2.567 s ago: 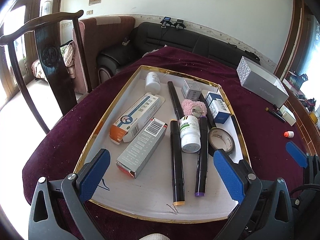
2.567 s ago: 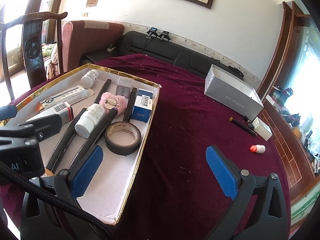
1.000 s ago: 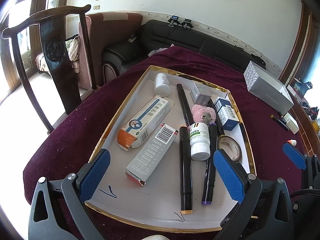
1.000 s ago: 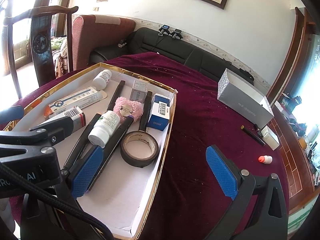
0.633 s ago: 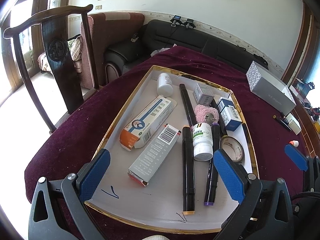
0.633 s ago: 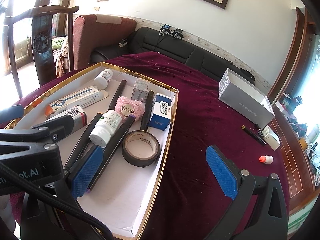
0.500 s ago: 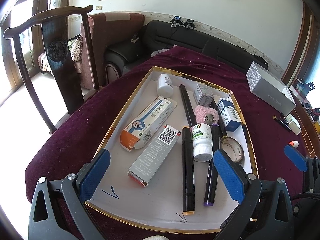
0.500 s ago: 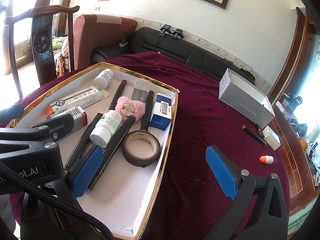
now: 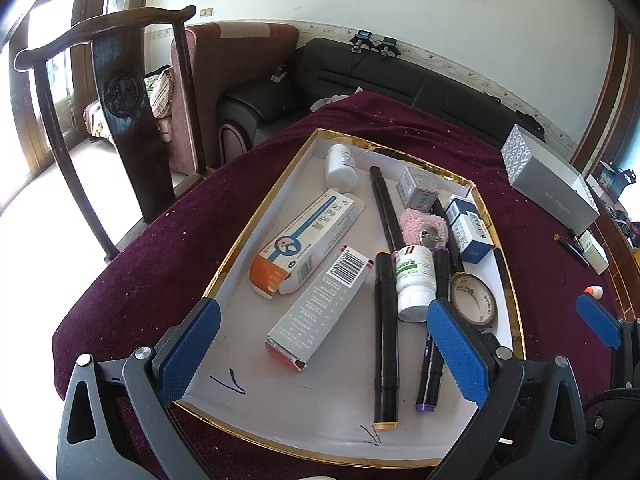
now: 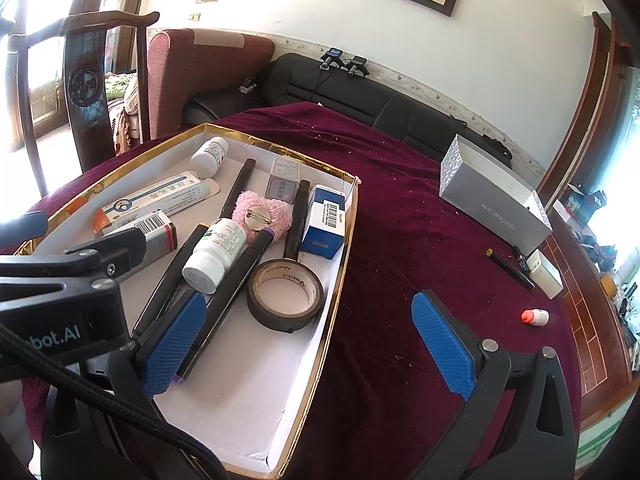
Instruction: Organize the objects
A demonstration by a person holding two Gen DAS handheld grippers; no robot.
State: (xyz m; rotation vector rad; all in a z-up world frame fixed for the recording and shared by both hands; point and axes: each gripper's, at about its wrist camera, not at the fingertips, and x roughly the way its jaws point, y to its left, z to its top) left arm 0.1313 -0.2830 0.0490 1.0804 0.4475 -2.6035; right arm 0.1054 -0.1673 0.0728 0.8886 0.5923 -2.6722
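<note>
both tongs spread wide, nothing between the pads. left tongs (image 9: 320, 344) hang over the near end of the gold-rimmed tray (image 9: 224, 264); right tongs (image 10: 308, 344) straddle the tray's right wall, left pad over the tray, right pad over the maroon cloth on the table (image 10: 400, 240).

in the tray: white pill bottle (image 9: 415, 282) lying across two black markers (image 9: 386, 332), cap toward the camera; pink fuzzy pad (image 9: 423, 226) just behind it, touching. black tape roll (image 10: 285, 295) flat by the right wall, blue-and-white box (image 10: 326, 216) behind it. grey barcode carton (image 9: 320, 312) and orange-ended carton (image 9: 306, 244) lie side by side on the left. second white bottle (image 9: 341, 166) at the far end, small grey box (image 9: 418, 194) near it.

off the tray: long grey box (image 10: 492, 200), black pen (image 10: 510, 266), small red-capped bottle (image 10: 535, 316), all well apart from the tongs.
</note>
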